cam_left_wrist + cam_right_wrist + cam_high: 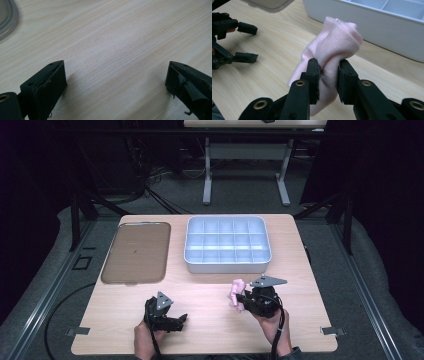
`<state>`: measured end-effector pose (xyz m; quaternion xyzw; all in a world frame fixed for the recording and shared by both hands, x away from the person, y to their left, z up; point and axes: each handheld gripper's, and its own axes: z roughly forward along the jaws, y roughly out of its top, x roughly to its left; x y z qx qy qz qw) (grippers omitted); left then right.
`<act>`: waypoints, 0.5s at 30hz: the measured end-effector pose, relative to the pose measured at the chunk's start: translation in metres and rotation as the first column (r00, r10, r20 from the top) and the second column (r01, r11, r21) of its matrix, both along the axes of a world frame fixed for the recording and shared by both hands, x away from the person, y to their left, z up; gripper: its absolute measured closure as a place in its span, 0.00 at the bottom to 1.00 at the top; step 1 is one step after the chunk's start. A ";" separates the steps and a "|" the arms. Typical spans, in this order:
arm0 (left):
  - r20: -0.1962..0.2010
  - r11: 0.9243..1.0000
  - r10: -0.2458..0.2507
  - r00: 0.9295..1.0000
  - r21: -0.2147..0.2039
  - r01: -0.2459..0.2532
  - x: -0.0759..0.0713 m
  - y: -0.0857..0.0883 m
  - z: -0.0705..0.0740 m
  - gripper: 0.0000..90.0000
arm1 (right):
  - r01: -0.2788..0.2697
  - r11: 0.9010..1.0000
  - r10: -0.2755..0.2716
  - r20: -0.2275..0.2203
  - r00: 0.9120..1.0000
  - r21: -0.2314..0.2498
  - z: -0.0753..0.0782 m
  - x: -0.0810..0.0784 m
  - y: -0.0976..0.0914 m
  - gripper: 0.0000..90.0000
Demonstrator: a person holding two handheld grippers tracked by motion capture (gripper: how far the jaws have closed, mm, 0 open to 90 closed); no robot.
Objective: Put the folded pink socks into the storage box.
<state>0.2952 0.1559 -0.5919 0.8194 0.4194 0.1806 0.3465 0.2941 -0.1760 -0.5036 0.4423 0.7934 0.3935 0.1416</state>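
A bunched pink cloth (332, 50), perhaps a sock, is squeezed between the jaws of my right gripper (329, 72) and hangs just above the wooden table. From above, the pink cloth (235, 292) sticks out to the left of the right gripper (241, 299), just in front of the white divided bin (227, 262). My left gripper (115, 82) rests low over bare wood near the front edge, jaws wide apart with nothing between them. In the high view the left gripper (180, 320) lies at the front left, and in the right gripper view the left gripper (247, 42) shows at far left.
A white bin (372, 22) with several empty compartments stands at the table's far centre. To the left of it lies a clear lid or tray (136, 252), whose corner (7, 17) shows in the left gripper view. A second table (245, 150) stands beyond on the floor.
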 end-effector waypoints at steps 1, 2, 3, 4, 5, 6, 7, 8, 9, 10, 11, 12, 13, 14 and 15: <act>0.000 1.000 0.001 1.000 -0.001 -0.001 0.000 0.000 0.000 0.03 | -0.001 1.000 0.001 0.008 1.000 -0.006 0.001 0.000 -0.002 0.81; 0.000 1.000 0.000 1.000 0.000 0.000 0.000 0.000 0.000 0.03 | 0.009 1.000 -0.008 0.018 1.000 -0.007 0.003 0.000 -0.004 0.81; 0.000 1.000 0.001 1.000 -0.001 -0.001 0.000 0.000 0.000 0.03 | 0.010 1.000 -0.010 0.024 1.000 -0.017 0.005 0.000 -0.006 0.81; 0.000 1.000 0.000 1.000 -0.001 0.000 0.000 0.000 0.000 0.03 | 0.012 1.000 -0.011 0.031 0.999 -0.026 0.007 0.001 -0.008 0.81; 0.000 1.000 0.001 1.000 -0.001 -0.001 0.000 0.000 0.000 0.03 | 0.023 0.999 -0.022 0.042 0.999 -0.030 0.009 0.001 -0.010 0.81; 0.000 1.000 0.001 1.000 -0.001 -0.001 0.000 0.000 0.000 0.03 | 0.021 0.999 -0.019 0.043 0.999 -0.038 0.011 0.002 -0.011 0.81; 0.000 1.000 0.001 1.000 -0.001 -0.001 0.000 0.000 0.000 0.03 | 0.026 0.999 -0.024 0.050 0.998 -0.047 0.013 0.003 -0.013 0.81; 0.000 1.000 0.000 1.000 -0.001 0.000 0.000 0.000 0.000 0.03 | 0.034 0.998 -0.031 0.058 0.998 -0.050 0.015 0.004 -0.015 0.81; 0.000 1.000 0.000 1.000 0.000 0.000 0.000 0.000 0.000 0.03 | 0.038 0.998 -0.035 0.064 0.997 -0.054 0.017 0.005 -0.017 0.81; 0.000 1.000 0.000 1.000 -0.001 0.000 0.000 0.000 0.000 0.03 | 0.049 0.997 -0.045 0.069 0.997 -0.057 0.019 0.005 -0.019 0.81; 0.000 1.000 0.000 1.000 -0.001 0.000 0.000 0.000 0.000 0.03 | 0.052 0.997 -0.047 0.080 0.996 -0.058 0.020 0.006 -0.021 0.81; 0.000 1.000 0.001 1.000 -0.001 -0.001 0.000 0.000 0.000 0.03 | 0.060 0.996 -0.054 0.085 0.995 -0.061 0.022 0.008 -0.024 0.81; 0.000 1.000 0.000 1.000 -0.001 0.000 0.000 0.000 0.000 0.03 | 0.070 0.996 -0.065 0.093 0.994 -0.059 0.023 0.008 -0.026 0.81; 0.001 1.000 0.000 1.000 -0.001 0.000 0.000 0.000 0.000 0.03 | 0.072 0.995 -0.065 0.098 0.993 -0.063 0.025 0.009 -0.028 0.81; 0.000 1.000 0.000 1.000 -0.001 0.000 0.000 0.000 0.000 0.03 | 0.075 0.994 -0.067 0.101 0.993 -0.074 0.027 0.010 -0.030 0.81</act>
